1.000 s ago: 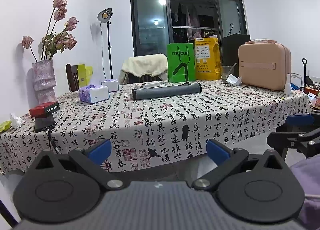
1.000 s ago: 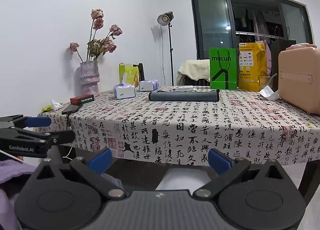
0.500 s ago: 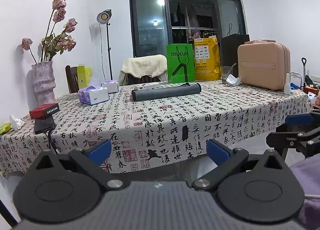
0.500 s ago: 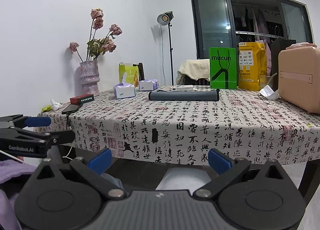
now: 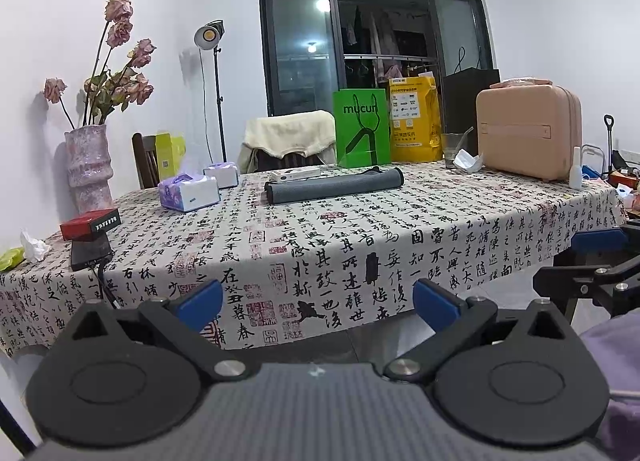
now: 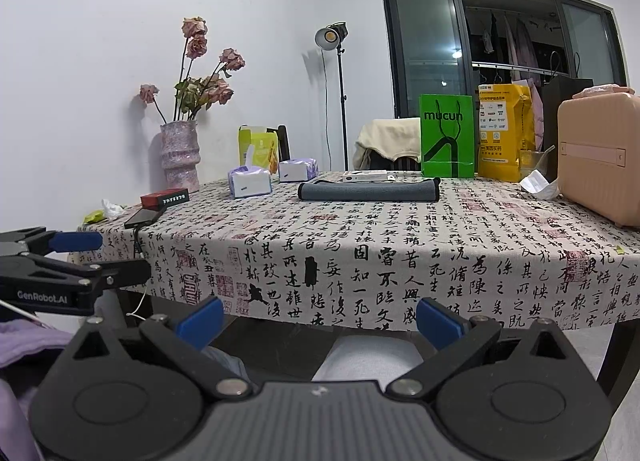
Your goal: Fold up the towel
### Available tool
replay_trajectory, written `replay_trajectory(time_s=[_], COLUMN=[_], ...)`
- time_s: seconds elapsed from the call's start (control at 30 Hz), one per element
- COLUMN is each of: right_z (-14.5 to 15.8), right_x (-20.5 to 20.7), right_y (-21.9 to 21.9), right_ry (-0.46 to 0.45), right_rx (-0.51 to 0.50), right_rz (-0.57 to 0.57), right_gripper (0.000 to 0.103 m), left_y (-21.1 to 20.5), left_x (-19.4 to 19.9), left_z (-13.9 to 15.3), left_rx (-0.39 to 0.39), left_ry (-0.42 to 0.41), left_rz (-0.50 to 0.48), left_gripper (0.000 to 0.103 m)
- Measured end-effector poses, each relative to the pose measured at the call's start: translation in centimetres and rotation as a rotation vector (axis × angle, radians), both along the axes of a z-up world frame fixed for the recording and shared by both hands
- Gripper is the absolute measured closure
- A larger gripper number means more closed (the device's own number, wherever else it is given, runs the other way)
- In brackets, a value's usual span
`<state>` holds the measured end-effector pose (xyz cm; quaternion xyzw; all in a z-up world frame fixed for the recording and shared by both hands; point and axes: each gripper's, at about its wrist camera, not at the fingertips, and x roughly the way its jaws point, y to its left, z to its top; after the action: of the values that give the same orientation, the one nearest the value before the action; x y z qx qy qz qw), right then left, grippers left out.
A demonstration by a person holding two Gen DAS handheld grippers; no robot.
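A grey rolled towel (image 5: pixel 334 188) lies across the far middle of the table; it also shows in the right wrist view (image 6: pixel 368 191). My left gripper (image 5: pixel 318 301) is open and empty, held below and in front of the table's near edge. My right gripper (image 6: pixel 320 315) is open and empty, at the same low height. Each gripper shows at the side of the other's view: the right one (image 5: pixel 592 261) and the left one (image 6: pixel 76 257), both open. A lilac cloth (image 6: pixel 24 341) lies low beside them.
The table wears a calligraphy-print cloth (image 5: pixel 360 229). On it stand a pink vase (image 5: pixel 88 165), tissue boxes (image 5: pixel 188 193), a red box (image 5: pixel 90 223), a black phone with cable (image 5: pixel 90 251), a green bag (image 5: pixel 362 127), a yellow bag (image 5: pixel 414 119) and a pink suitcase (image 5: pixel 528 131).
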<state>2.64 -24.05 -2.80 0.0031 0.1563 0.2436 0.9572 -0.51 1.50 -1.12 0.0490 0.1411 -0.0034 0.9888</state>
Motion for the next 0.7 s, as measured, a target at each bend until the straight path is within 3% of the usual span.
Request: replay_trajectory(time_s=[0.7], right_z=[-0.08], right_x=[-0.06], right_y=[0.20], right_ry=[-0.004], right_rx=[-0.002], right_rz=[0.000], right_gripper=[0.000], left_y=[0.11], left_x=[-0.04], left_z=[0.13], left_rx=[0.006], left_ry=[-0.005], left_rz=[0.000], left_gripper=[0.000])
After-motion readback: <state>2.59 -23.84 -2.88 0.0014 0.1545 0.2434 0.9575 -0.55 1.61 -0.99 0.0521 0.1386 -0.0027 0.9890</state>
